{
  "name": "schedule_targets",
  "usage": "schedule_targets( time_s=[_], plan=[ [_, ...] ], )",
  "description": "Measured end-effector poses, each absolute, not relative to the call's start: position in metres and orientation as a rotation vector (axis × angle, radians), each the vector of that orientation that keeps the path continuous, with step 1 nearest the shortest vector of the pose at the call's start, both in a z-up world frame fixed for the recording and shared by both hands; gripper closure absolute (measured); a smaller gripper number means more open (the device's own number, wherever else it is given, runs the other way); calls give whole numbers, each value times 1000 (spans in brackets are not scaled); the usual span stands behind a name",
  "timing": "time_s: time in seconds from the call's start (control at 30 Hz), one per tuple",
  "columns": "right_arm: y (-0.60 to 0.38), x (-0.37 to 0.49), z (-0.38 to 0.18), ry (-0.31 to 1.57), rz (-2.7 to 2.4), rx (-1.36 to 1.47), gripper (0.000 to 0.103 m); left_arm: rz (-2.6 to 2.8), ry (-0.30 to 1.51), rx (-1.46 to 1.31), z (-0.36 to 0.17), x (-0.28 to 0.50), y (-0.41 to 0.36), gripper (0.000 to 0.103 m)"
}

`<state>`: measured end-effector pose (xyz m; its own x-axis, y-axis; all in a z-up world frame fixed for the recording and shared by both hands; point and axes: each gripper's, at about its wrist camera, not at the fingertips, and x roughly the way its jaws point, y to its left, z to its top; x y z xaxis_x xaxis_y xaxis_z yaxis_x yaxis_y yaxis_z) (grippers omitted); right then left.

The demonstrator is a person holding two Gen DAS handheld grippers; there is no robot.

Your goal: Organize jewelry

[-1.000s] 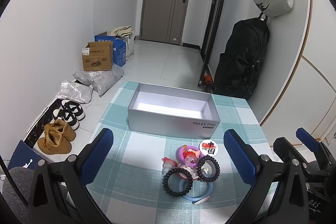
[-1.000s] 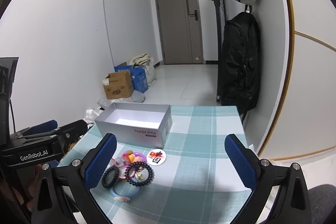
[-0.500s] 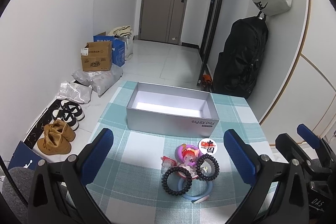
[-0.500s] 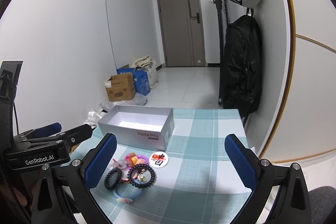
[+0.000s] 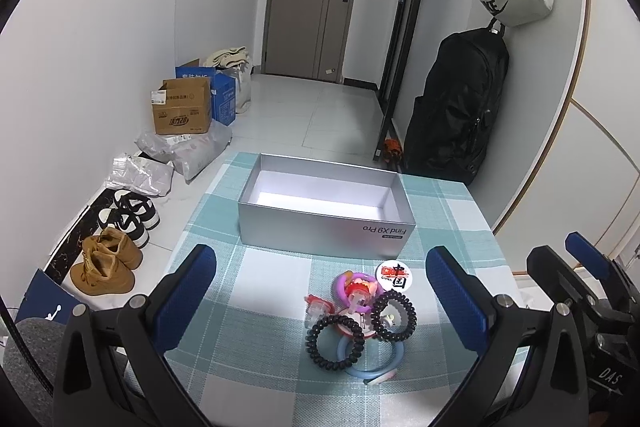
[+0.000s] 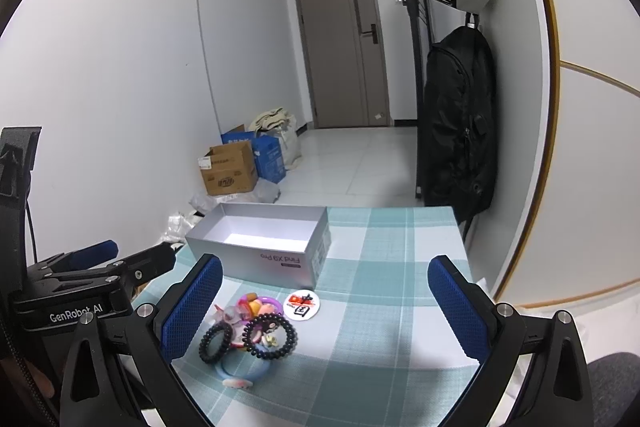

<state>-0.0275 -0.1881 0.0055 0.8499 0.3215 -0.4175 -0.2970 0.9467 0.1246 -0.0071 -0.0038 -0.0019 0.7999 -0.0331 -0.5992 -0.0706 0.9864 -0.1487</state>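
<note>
1. Jewelry pile (image 5: 360, 319) sits near the table's front edge, a bit right of centre — two black spiral hair ties (image 5: 335, 341), a purple ring piece (image 5: 354, 286) with a small figure on it, a pale blue bangle (image 5: 370, 363), and a red-and-clear clip (image 5: 318, 307), all touching or overlapping.
2. Round white badge (image 5: 394, 273) with a red mark and a black character lies just beside the pile on its far right side, between pile and box.
3. Silver "Find X9 Pro" box (image 5: 324, 223), lid off and nothing inside, stands near the table's far edge, apart from the pile.
4. Left gripper (image 5: 320, 297) is held above the front edge, blue pads spread wide, gripping nothing.
5. Right gripper (image 6: 324, 307) is also spread wide with nothing between the pads; pile shows low left in its view.
6. Table (image 5: 248, 359) wears a teal-and-white checked cloth.
7. Beyond — cardboard carton (image 5: 182, 113), shoes (image 5: 108, 263) on the floor at left, black backpack (image 5: 456, 115) hanging on the right wall.
</note>
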Motion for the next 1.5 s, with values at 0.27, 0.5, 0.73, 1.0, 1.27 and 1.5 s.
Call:
schedule_targets(
  time_s=[0.27,0.5,0.73,1.0,1.27,1.5],
  plan=[
    [-189,-27,5,454,314,62,0,10,664,-173,-4,-6,-3,1],
    [-189,-23,3,471,314,64,0,-10,681,-190,-7,-5,0,1],
    [-187,-18,-1,489,310,58,0,-18,752,-185,-20,-10,3,1],
    [-185,-2,-9,530,292,66,0,-73,921,-195,-52,0,7,1],
    [-188,14,-21,610,311,100,0,-156,1100,-221,-76,17,4,2],
    [-193,24,-28,658,319,145,0,-193,1135,-241,-79,26,2,19]
  ],
)
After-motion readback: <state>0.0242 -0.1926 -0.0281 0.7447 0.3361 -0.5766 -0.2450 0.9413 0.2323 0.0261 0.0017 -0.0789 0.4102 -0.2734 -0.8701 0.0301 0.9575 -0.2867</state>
